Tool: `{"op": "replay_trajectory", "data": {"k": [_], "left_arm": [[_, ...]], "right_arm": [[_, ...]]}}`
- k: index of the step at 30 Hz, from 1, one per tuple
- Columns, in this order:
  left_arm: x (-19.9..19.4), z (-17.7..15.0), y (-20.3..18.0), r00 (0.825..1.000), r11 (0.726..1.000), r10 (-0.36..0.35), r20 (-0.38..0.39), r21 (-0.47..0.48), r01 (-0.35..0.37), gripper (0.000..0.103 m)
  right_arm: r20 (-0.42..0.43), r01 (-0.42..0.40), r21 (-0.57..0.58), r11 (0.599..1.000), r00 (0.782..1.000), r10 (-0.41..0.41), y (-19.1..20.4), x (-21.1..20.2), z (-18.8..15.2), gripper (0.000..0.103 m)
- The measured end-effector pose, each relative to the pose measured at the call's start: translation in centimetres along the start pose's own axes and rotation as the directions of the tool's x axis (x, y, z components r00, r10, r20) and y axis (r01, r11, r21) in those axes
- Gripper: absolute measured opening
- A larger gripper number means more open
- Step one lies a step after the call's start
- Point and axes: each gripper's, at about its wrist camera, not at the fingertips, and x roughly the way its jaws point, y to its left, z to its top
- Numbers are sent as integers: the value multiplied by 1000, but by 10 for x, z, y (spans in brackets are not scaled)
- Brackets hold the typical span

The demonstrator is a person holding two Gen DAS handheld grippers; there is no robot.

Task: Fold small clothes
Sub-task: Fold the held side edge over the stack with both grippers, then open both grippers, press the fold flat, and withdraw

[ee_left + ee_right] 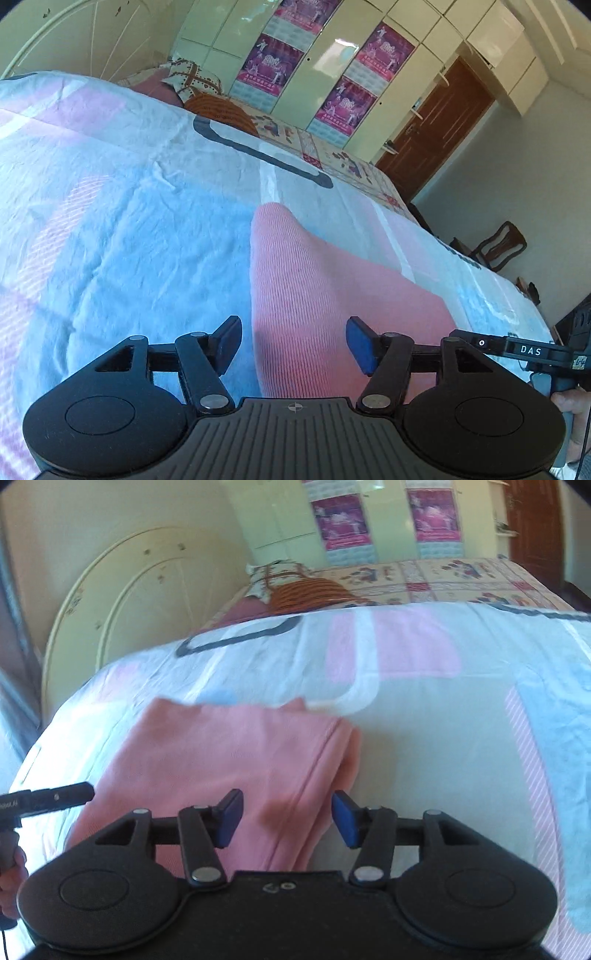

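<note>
- The left claw [291, 345] fills the bottom of its own view, jaws spread wide, with nothing between the blue pads [360, 345]; the pink knit garment [295, 295] lies under and just ahead of the gap.
- The right claw [287, 819] is likewise wide apart and holds nothing, poised over the near edge of the same garment [229, 760], close to its folded side.
- Whether either claw touches the cloth cannot be told from these views; both look to hover just above it.
- The garment rests on the bed [110, 221], on a pale blue and pink patterned sheet, and already appears doubled over: the right wrist view shows stacked layers along its right edge.
- In the left wrist view one narrow part runs away from the camera like a sleeve or a leg; which it is cannot be told.
- Handling, as a judgement: a light, soft, ribbed knit that will droop and stretch when lifted and will not hold a crease by itself.
- The best hold is probably a corner or hem, pinching all layers together so that the fold does not slide apart.
- The soft bedding gives underneath, so a shallow pinch may catch the sheet as well.
</note>
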Motion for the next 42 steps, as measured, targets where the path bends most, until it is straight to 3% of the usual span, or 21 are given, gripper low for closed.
{"op": "replay_trajectory", "data": {"k": [1,3,5,6,11,14,19,20,23,30,32,33,35,37,39,40,41,42], "left_arm": [[8,6,0,1000,1000,-12,-10,-3,12,61],[23,11,-2,1000,1000,0,-31,6,0,61],[38,10,-2,997,999,27,-66,21,-26,60],[46,7,-4,993,997,61,-97,46,-57,60],[42,6,-13,993,993,87,-75,81,-81,60],[8,-4,-22,996,989,76,-38,133,-71,60],[-22,-38,-22,995,989,86,-56,122,-78,60],[-23,-43,-22,994,989,95,-58,117,-88,60],[-24,-54,-21,993,991,114,-44,72,-111,59],[-51,-73,-29,987,986,156,-23,57,-154,59],[-63,-83,-28,982,980,188,-30,70,-185,59],[-70,-86,-27,982,981,186,-33,66,-183,59],[-81,-97,-28,980,978,197,-31,78,-194,59],[-87,-105,-28,982,980,189,-29,70,-186,59],[-85,-114,-27,977,977,206,-45,64,-203,59],[-84,-117,-26,976,976,213,-50,58,-210,59],[-83,-119,-25,975,975,217,-51,49,-214,59],[-84,-121,-26,975,975,218,-48,44,-216,59]], "right_arm": [[-11,13,17,1000,1000,-13,-4,6,5,46],[-34,12,29,1000,999,-11,-9,19,13,24],[-56,41,-9,999,998,-42,-10,31,14,8],[-79,75,-30,997,994,-77,-11,38,13,8],[-70,119,-60,991,990,-123,-6,41,7,7],[-43,160,-112,981,985,-166,9,25,7,21],[-79,48,-263,964,994,-71,39,-14,-18,21],[-91,45,-292,955,993,-74,42,-17,-25,26],[-114,114,-398,910,978,-172,45,-5,-44,21],[-58,135,-250,959,986,-154,19,-15,-46,17],[-26,206,-230,951,976,-218,16,-30,-50,19],[-17,195,-206,959,979,-203,14,-39,-52,22],[-24,72,-127,989,997,-75,9,-60,-57,27],[-41,22,-154,988,999,-28,19,-71,-67,31],[-77,-3,-198,980,997,-12,32,-70,-78,44],[-90,-7,-214,977,996,-12,37,-66,-82,43],[-101,-15,-233,972,995,-9,41,-60,-85,35],[-113,-12,-246,969,993,-17,42,-54,-87,5]]}}
